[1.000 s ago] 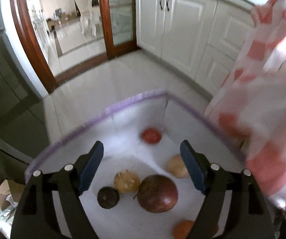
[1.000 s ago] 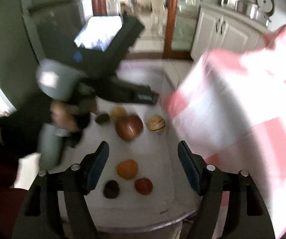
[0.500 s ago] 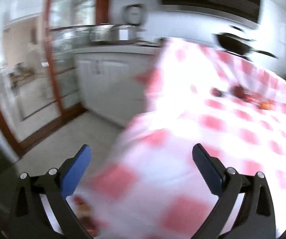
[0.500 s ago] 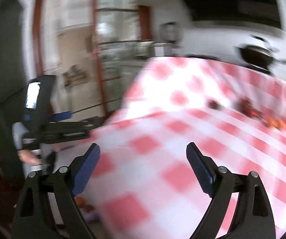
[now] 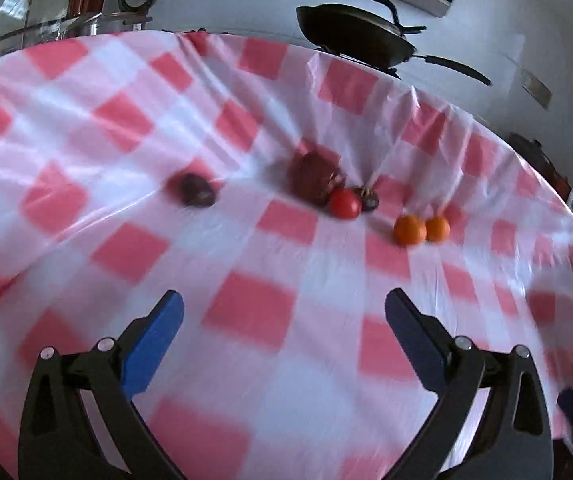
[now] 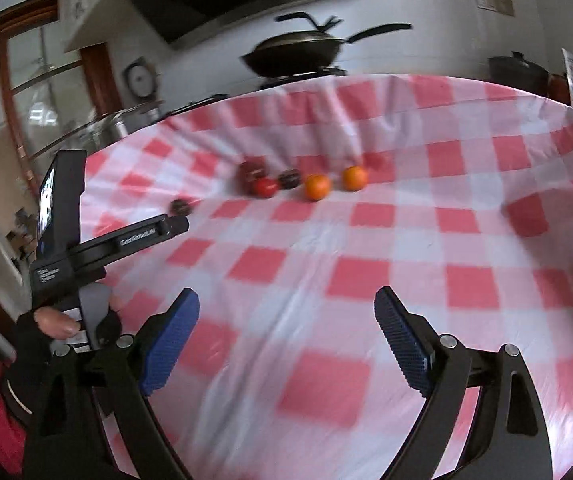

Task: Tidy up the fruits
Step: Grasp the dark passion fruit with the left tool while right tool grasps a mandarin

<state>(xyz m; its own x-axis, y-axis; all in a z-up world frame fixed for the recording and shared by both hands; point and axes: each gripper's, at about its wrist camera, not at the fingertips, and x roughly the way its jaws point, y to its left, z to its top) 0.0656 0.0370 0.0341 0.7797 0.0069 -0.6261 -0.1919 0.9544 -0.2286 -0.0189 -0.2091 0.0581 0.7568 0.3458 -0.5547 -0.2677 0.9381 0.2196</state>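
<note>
Several fruits lie on a red-and-white checked tablecloth (image 5: 254, 308) near its far side. In the left wrist view I see a dark fruit (image 5: 194, 194), a large dark red fruit (image 5: 314, 178), a red tomato-like fruit (image 5: 344, 203), a small dark fruit (image 5: 368, 198) and two oranges (image 5: 409, 230) (image 5: 438, 227). The right wrist view shows the same group: dark fruit (image 6: 181, 206), red fruit (image 6: 264, 187), oranges (image 6: 317, 187) (image 6: 354, 178). My left gripper (image 5: 284, 320) is open and empty. My right gripper (image 6: 286, 320) is open and empty. Both hang well short of the fruits.
The left hand-held gripper body (image 6: 70, 248) shows at the left in the right wrist view. A black wok (image 5: 354, 34) stands on a counter behind the table, also in the right wrist view (image 6: 298, 54). A dark pot (image 6: 518, 74) stands at the far right.
Both grippers have swung up from the white tray of fruits low beside the table to face the tablecloth top. Both have stayed open.
</note>
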